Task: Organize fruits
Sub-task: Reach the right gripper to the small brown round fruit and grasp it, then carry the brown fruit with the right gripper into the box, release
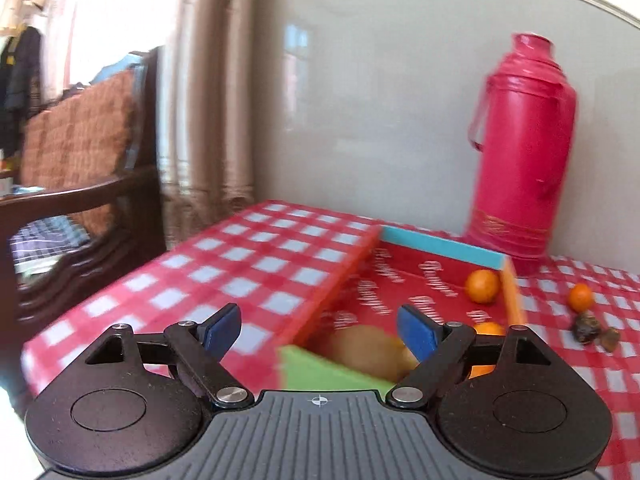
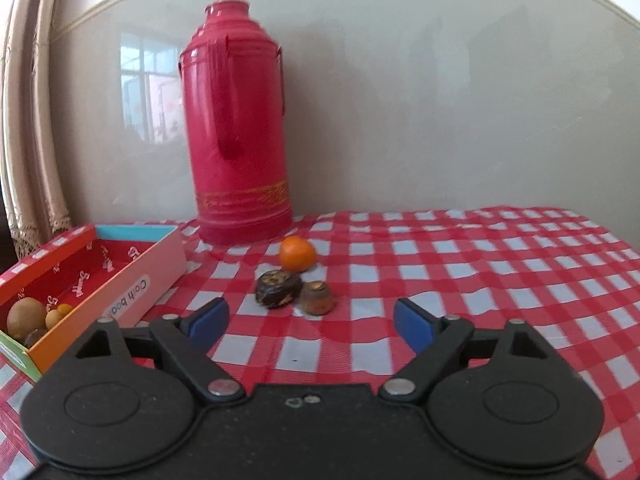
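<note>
**Two grippers standing wide open over a half-filled fruit box**

Two claws are hanging above a table covered in a red-and-white checked cloth, and neither is gripping anything.

Starting at the left of the left wrist view, a wooden chair with a brown cushion is sitting beside the table, with a beige curtain hanging behind it. The left gripper is hovering over the near end of the open cardboard box, its blue pads spread far apart with nothing between them. Inside the box, a brown kiwi-like fruit is lying blurred at the near end just beyond the fingers, one small orange is resting by the far right corner, and another orange is peeking out behind the right finger.

Moving right, a tall red thermos is standing against the wall just behind the box. In front of it, out on the cloth, a loose orange is sitting with two dark, shrivelled fruits just in front of it: a blackish one and a brownish one, close together, possibly touching.

The right gripper is hanging near this cluster, jaws spread wide and holding nothing, with the three loose fruits lying just ahead of its open fingers. In this view the box is sitting at the far left.
</note>
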The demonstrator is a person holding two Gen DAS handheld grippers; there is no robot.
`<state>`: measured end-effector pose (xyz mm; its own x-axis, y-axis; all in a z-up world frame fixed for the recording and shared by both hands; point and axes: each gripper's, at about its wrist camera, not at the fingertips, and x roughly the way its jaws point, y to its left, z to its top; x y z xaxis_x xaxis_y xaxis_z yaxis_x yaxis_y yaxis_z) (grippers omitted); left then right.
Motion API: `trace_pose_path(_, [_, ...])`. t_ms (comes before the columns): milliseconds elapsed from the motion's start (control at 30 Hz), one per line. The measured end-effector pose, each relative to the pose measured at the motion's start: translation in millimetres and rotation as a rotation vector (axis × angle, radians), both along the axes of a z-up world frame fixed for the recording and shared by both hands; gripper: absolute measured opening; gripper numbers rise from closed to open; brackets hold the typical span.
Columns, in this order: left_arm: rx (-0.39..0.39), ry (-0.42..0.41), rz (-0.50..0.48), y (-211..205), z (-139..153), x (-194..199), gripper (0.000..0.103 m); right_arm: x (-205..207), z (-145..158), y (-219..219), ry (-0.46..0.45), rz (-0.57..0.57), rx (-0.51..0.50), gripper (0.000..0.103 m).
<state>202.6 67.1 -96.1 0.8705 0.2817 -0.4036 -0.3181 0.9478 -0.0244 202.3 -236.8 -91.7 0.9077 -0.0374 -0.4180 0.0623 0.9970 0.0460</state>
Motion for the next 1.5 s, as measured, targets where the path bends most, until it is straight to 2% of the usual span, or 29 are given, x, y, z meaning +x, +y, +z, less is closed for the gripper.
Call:
trace_pose_path(167, [0.02,-0.015,0.091,28.7,-11.9,-23.4,0.086,26.1,-5.0,4.1,0.068,0.015,0.016,0.073])
trace_pose_path(233, [0.006,-0.008,0.117,38.8,-14.3,-27.2,0.086,39.2,-6.7,3.8,0.095,0.015,0.0,0.064])
trace_pose_path(300, [0.003,-0.028,0.135,46.6,-14.3,-31.5,0.091,53.6,-8.7,0.8,0.124,0.014,0.004,0.058])
trace_pose_path(400, [-0.017,-0.06,0.182,57.2,-16.0,-40.9,0.095,73.4,-14.4,-5.1,0.174,-0.005,0.007,0.039])
trace_pose_path(433, [-0.018,-0.071,0.198,59.8,-16.1,-43.3,0.096,79.3,-16.9,-6.8,0.189,-0.004,0.012,0.036])
trace_pose_path(700, [-0.026,-0.071,0.234,72.1,-21.4,-48.5,0.098,106.0,-29.2,-2.6,0.248,0.002,-0.02,0.033])
trace_pose_path(833, [-0.028,-0.067,0.24,75.9,-21.9,-50.4,0.098,109.3,-29.5,0.8,0.246,0.002,-0.048,0.02])
trace_pose_path(1167, [-0.036,-0.07,0.252,82.2,-21.8,-53.9,0.098,95.2,-14.8,8.1,0.193,0.028,-0.047,0.02])
trace_pose_path(1333, [-0.055,-0.074,0.256,84.3,-22.3,-55.5,0.098,81.9,6.9,29.8,0.144,0.103,-0.045,0.02])
trace_pose_path(1500, [-0.058,-0.076,0.254,85.1,-22.5,-56.3,0.098,68.0,27.1,72.8,0.091,0.245,-0.031,0.02])
